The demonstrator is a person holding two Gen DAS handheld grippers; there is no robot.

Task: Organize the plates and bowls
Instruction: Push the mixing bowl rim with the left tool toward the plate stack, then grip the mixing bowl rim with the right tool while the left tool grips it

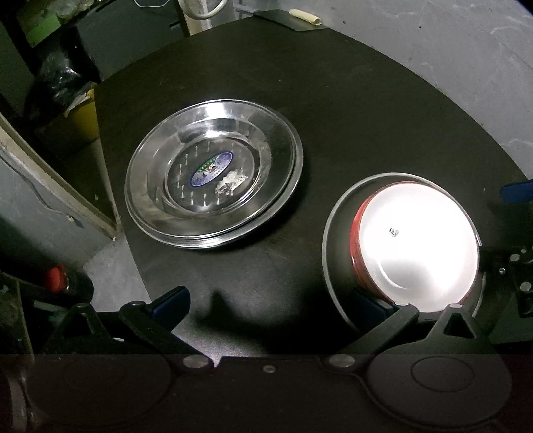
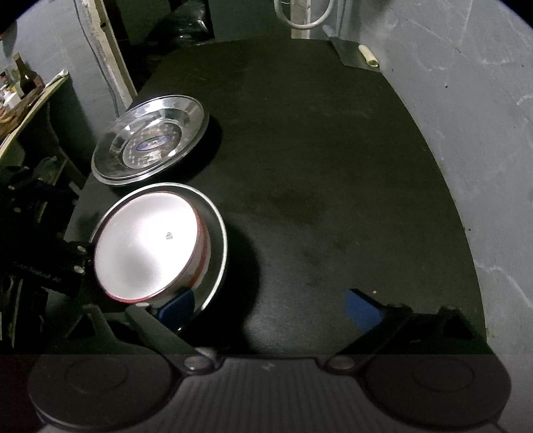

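Note:
A stack of shiny steel plates, with a blue sticker in the top one, rests on the round black table. Beside it a white bowl with a red rim sits nested in a wider steel bowl. My left gripper is open, its right pad at the steel bowl's near rim. My right gripper is open too, its left pad over that bowl's rim from the other side. Contact is unclear. Neither gripper holds anything.
A grey wall curves round the table's right side. A flat dark blade with a pale handle lies at the far edge. Left of the table are a yellow bin with a black bag and a shelf with a bottle.

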